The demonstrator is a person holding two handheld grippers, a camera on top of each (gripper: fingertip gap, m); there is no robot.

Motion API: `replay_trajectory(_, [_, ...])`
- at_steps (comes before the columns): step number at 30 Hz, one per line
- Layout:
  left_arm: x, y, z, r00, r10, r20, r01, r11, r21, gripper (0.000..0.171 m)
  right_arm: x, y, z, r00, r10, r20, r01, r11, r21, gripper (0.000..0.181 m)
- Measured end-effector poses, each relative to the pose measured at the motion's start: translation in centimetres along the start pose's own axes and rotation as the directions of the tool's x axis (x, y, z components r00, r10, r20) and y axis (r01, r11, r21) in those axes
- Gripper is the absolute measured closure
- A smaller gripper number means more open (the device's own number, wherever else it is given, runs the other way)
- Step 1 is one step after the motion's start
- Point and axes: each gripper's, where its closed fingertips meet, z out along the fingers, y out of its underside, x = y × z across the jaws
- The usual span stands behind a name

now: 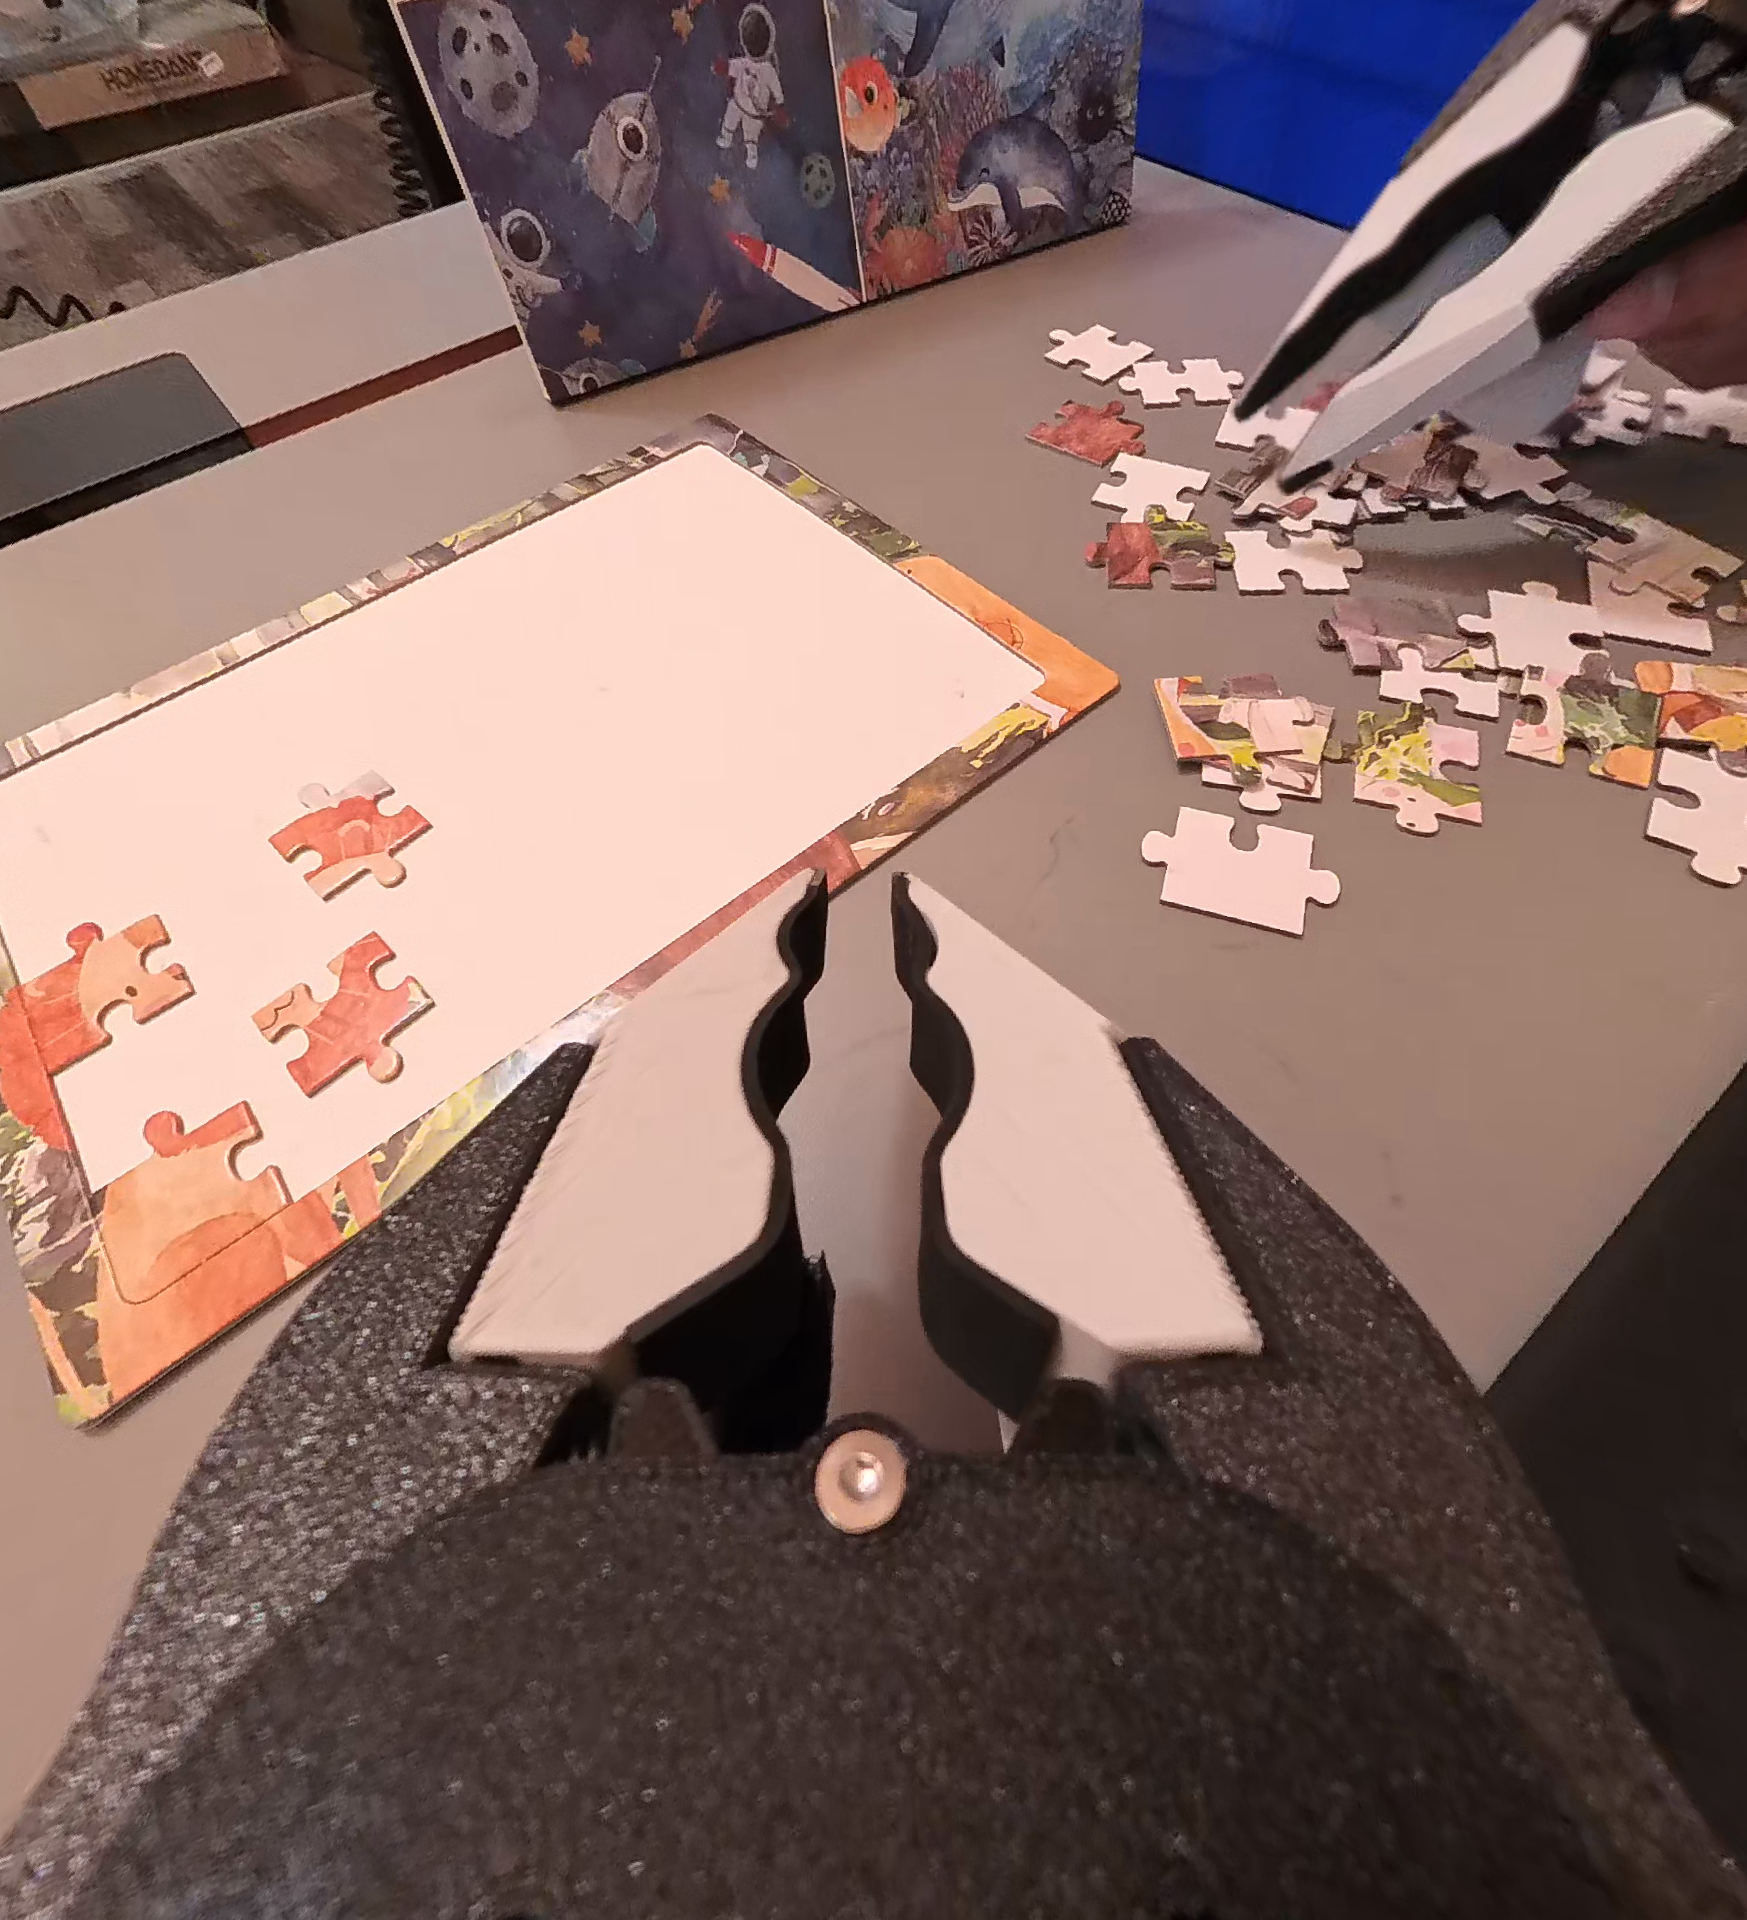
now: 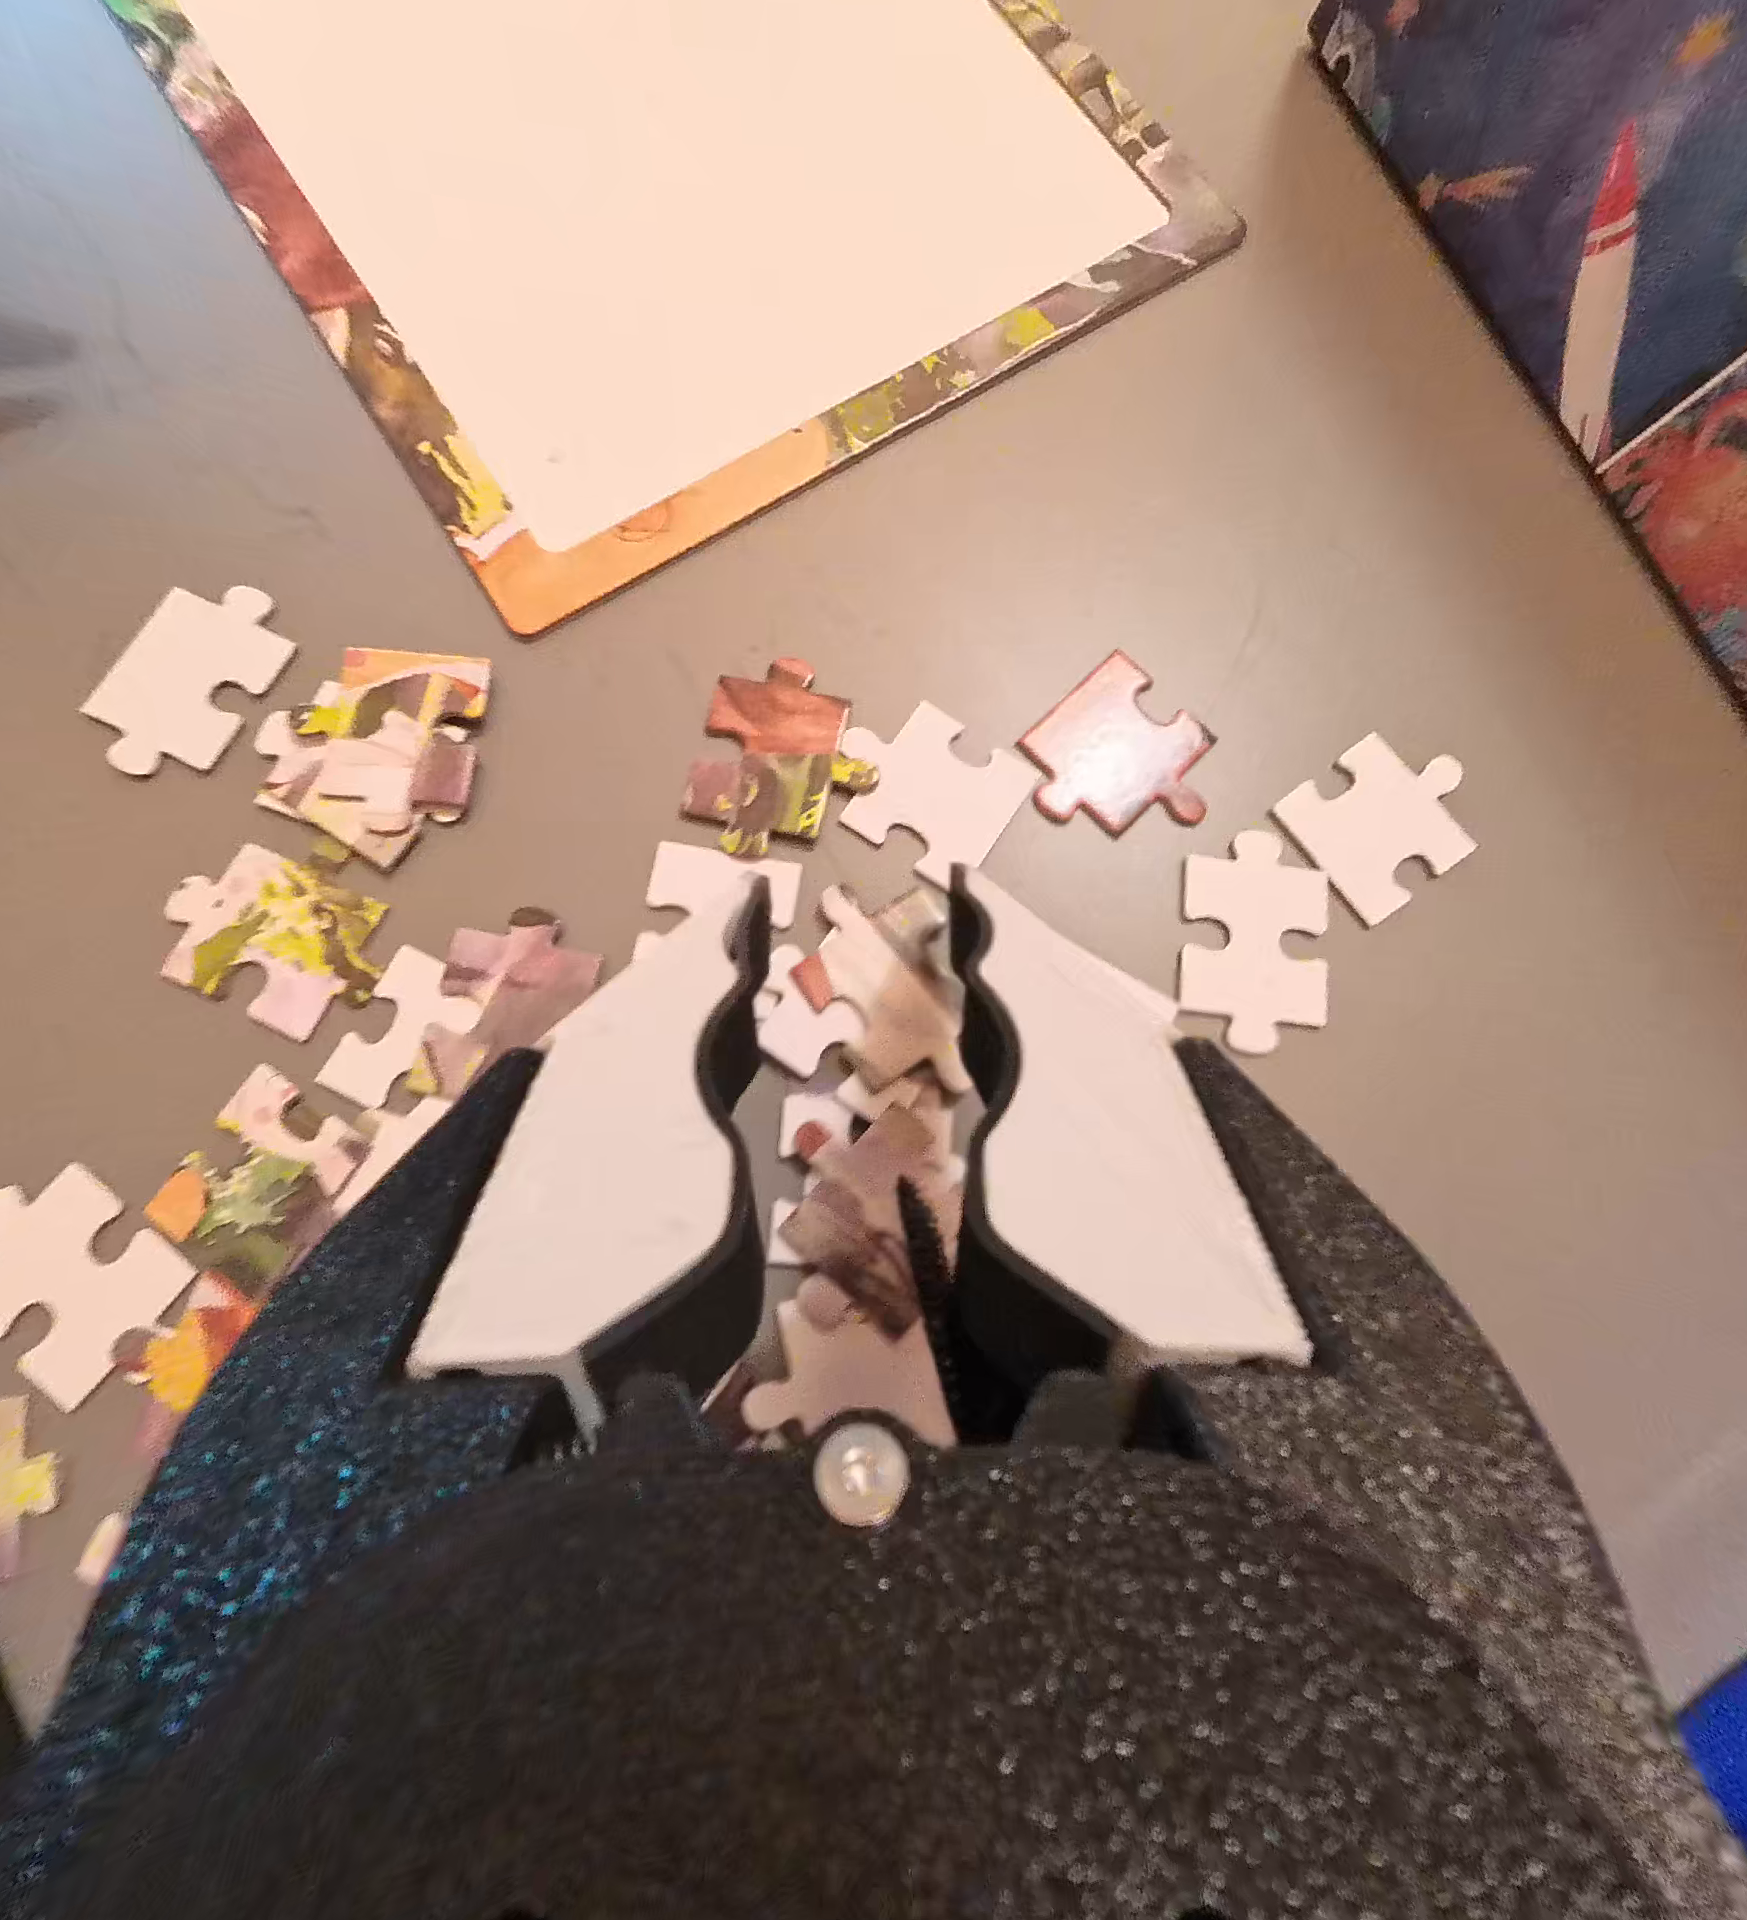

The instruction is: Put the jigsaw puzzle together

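Note:
The puzzle frame (image 1: 1004,634) lies flat on the grey table, its white inside mostly bare. Several orange pieces (image 1: 349,831) lie in its near left part; two fit the border, two lie loose. My left gripper (image 1: 858,883) is slightly open and empty, above the frame's near edge. A pile of loose pieces (image 1: 1471,644) lies to the right, some face down and white. My right gripper (image 1: 1274,442) points down into that pile. In the right wrist view it (image 2: 858,888) is open over grey-pink pieces (image 2: 879,997), and the frame's corner (image 2: 578,592) lies beyond.
A picture-covered box (image 1: 744,156) stands behind the frame and shows at the right in the right wrist view (image 2: 1627,260). A blue bin (image 1: 1316,83) is behind the pile. A single white piece (image 1: 1238,873) lies near my left gripper. The table edge (image 1: 1679,1195) runs at right. The grippers' ends are close to 25 centimeters from one another. The single white piece (image 1: 1238,873) is about 10 centimeters from my left fingertips.

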Motion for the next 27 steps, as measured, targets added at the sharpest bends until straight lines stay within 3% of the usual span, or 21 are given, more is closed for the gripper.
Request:
replay_trajectory(3, [0.0,0.0,0.0,1.000,0.005,0.004,-0.005,1.000,-0.001,0.160,1.1,-0.2,1.4,0.999,-0.052,0.004,0.052,0.992,-0.111,0.133])
replay_trajectory(9, [-0.2,-0.1,-0.1,1.000,0.003,0.010,-0.003,1.000,0.008,0.160,1.8,0.1,2.5,0.991,-0.026,0.133,0.045,0.988,-0.146,0.143])
replay_trajectory(12, [-0.1,0.0,0.0,1.000,0.006,0.007,-0.006,1.000,-0.001,0.160,1.3,-0.5,2.8,0.975,-0.198,0.098,0.210,0.968,-0.137,0.146])
replay_trajectory(16, [0.1,0.1,0.1,1.000,0.018,0.006,-0.018,1.000,-0.008,0.160,-0.2,-0.1,2.7,0.933,-0.302,0.198,0.346,0.903,-0.256,0.165])
replay_trajectory(19, [0.0,0.0,0.0,1.000,0.014,0.008,-0.014,1.000,-0.001,0.160,0.4,-0.4,2.5,0.915,-0.330,0.233,0.392,0.862,-0.321,0.142])
replay_trajectory(22, [-0.1,0.1,0.0,1.000,0.007,0.006,-0.007,1.000,-0.005,0.160,1.0,-0.8,2.6,0.882,-0.378,0.280,0.460,0.819,-0.344,0.141])
replay_trajectory(27, [0.1,0.1,0.1,1.000,0.023,0.006,-0.023,1.000,-0.008,0.160,1.7,-0.3,3.0,0.759,-0.523,0.387,0.648,0.657,-0.384,0.141])
